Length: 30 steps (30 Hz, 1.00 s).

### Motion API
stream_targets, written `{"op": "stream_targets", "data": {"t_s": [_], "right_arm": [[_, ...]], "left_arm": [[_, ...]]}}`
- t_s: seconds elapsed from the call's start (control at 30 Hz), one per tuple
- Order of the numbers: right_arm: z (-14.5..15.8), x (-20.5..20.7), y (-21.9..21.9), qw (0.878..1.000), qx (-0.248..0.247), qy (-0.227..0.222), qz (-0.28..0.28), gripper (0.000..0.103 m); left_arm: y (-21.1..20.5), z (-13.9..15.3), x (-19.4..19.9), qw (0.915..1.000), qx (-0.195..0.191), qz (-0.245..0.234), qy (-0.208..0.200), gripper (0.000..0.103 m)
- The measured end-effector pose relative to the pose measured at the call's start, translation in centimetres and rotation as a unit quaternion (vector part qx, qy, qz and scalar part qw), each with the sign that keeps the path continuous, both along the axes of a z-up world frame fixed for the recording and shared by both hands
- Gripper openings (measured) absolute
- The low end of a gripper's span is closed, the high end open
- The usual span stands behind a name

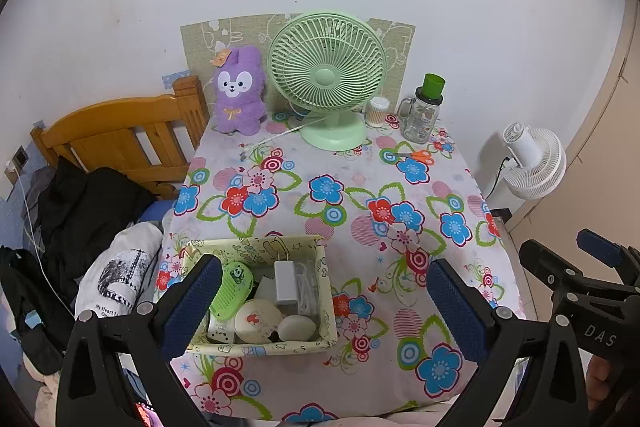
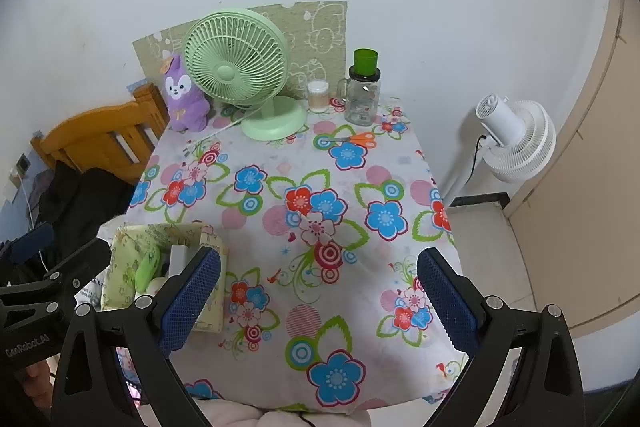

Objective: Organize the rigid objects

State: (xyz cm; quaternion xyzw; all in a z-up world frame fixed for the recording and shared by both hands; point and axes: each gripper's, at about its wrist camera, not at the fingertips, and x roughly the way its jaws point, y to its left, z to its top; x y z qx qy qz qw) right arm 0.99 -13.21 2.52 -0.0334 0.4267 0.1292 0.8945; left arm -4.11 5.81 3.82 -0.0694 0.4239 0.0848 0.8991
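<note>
A pale yellow fabric box (image 1: 320, 346) (image 2: 120, 291) sits at the near left of the flowered table (image 1: 340, 187) (image 2: 320, 187). Inside lie a green perforated case (image 1: 232, 289), a white charger (image 1: 285, 281) with cord, a round white compact (image 1: 258, 321) and a white oval piece (image 1: 297, 327). Orange-handled scissors (image 1: 416, 157) (image 2: 358, 139) lie at the far right. My left gripper (image 1: 324, 303) hangs open above the box. My right gripper (image 2: 318, 301) is open over bare cloth to the box's right, holding nothing.
Along the back stand a purple plush rabbit (image 1: 239, 91), a green desk fan (image 1: 326, 75), a cotton-swab jar (image 1: 378, 111) and a glass mug jar with a green cup (image 1: 424, 113). A wooden bed frame (image 1: 120, 139) with dark clothes is left; a white floor fan (image 2: 516, 139) is right.
</note>
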Motion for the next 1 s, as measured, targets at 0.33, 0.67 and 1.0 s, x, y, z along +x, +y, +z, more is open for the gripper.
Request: {"op": "stream_targets", "data": {"t_s": [0.33,0.67,1.0], "right_arm": [[0.01,0.05,0.04,1.000,0.004,0.002,-0.004,0.100],[0.11,0.09,0.10,1.000,0.003,0.003,-0.003,0.100],[0.24,0.26,-0.41,1.000,-0.006,0.002,-0.008,0.100]], "left_arm": [[0.77,-0.04,0.11,0.9998,0.008,0.017,0.008,0.103],[0.66,-0.22,0.26,0.9999,0.011,0.008,0.008,0.103],[-0.12,-0.31,0.46,0.9999,0.012,0.001,0.012,0.103]]}}
